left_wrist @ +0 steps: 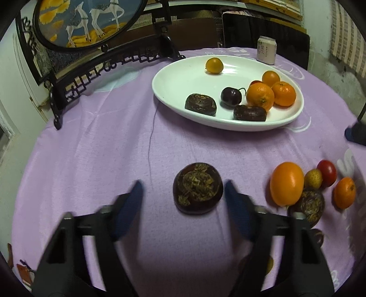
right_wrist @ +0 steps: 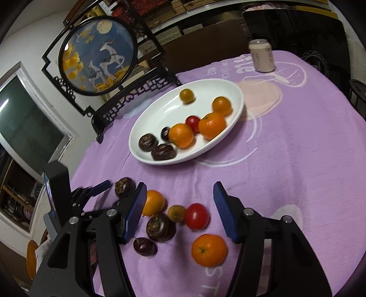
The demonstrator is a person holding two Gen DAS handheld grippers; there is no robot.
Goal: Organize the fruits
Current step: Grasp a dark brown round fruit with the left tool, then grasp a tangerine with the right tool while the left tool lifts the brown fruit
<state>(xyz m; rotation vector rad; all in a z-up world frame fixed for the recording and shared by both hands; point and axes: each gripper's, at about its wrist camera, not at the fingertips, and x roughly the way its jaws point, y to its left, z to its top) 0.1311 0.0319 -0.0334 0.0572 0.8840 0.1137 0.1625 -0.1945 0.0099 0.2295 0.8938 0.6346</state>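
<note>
A dark water chestnut lies on the purple cloth between the fingers of my left gripper. The pads stand apart from it on both sides, so the gripper is open. My right gripper hovers open over a loose pile: an orange, a second chestnut, a small yellowish fruit, a red tomato, a mandarin and a dark cherry. Nothing is gripped. Beyond stands a white oval plate holding oranges, two chestnuts, a cherry and a tomato.
A pale drink can stands behind the plate near the far table edge. A black-framed round deer screen rises at the back left. The purple cloth is bare to the left of the plate.
</note>
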